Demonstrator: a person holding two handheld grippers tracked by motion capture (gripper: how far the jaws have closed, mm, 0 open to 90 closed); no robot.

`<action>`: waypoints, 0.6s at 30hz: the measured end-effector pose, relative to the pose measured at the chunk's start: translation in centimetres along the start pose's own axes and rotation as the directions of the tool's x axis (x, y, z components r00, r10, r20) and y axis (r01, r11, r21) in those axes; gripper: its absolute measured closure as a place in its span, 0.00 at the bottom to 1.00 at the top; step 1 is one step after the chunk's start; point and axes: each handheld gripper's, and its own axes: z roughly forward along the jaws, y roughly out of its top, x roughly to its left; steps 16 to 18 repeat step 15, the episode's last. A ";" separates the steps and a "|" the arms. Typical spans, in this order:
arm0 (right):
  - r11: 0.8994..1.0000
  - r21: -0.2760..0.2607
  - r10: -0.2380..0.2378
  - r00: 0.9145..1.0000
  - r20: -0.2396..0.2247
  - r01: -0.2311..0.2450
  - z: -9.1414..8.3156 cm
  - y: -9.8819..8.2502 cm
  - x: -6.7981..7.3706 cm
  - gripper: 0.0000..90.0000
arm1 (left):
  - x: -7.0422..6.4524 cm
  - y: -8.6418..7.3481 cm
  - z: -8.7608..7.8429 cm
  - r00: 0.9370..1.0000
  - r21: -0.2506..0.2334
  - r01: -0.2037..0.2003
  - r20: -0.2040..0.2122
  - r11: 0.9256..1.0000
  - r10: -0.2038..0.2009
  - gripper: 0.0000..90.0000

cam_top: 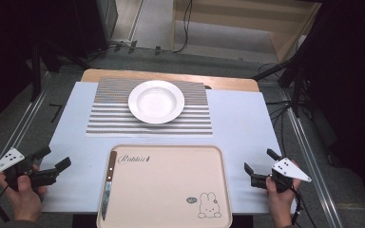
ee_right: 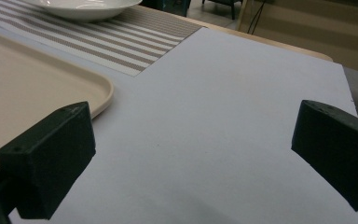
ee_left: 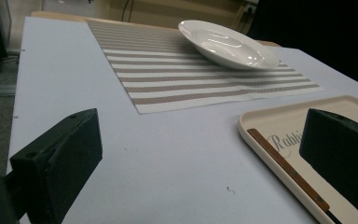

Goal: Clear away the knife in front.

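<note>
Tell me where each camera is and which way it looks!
High view: above the person's side, looking forward and down on the table; both hands, the left gripper and right gripper show.
Left gripper view: low at the table's left, looking across at the knife, tray and plate; its open jaws show.
Right gripper view: low at the right, looking over bare table; its open jaws show.
Shared: all three show tray, plate and striped mat.

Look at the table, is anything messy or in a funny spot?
Nothing is spilled or broken. The only slightly odd thing is the knife: it lies alone along the left edge of the tray, not beside the empty white plate on the striped mat. Both grippers, left and right, hover open.
</note>
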 end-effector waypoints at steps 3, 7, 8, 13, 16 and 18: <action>1.000 -0.001 0.000 1.000 0.001 0.000 0.0 0.0 0.0 0.00 | -0.1 -0.2 0.2 1.000 0.001 -0.007 0.008 1.000 0.007 0.00; 1.000 -0.002 -0.001 1.000 0.000 0.001 0.0 0.0 0.0 0.00 | -0.1 -0.4 0.3 1.000 0.004 -0.009 0.013 1.000 0.009 0.00; 1.000 -0.002 -0.001 1.000 0.000 0.001 0.0 0.0 0.0 0.00 | -0.1 -0.5 0.3 1.000 -0.002 -0.007 0.012 1.000 0.007 0.00; 1.000 -0.001 -0.003 1.000 0.001 0.003 0.0 0.0 0.0 0.00 | -0.1 -0.5 0.3 1.000 -0.005 -0.001 0.008 1.000 0.001 0.00; 1.000 -0.001 -0.001 1.000 0.001 0.001 0.0 0.0 0.0 0.00 | -0.1 -0.5 0.3 1.000 -0.005 -0.001 0.009 1.000 0.001 0.00; 1.000 -0.001 -0.001 1.000 0.001 0.001 0.0 0.0 0.0 0.00 | -0.1 -0.5 0.3 1.000 -0.005 -0.001 0.009 1.000 0.001 0.00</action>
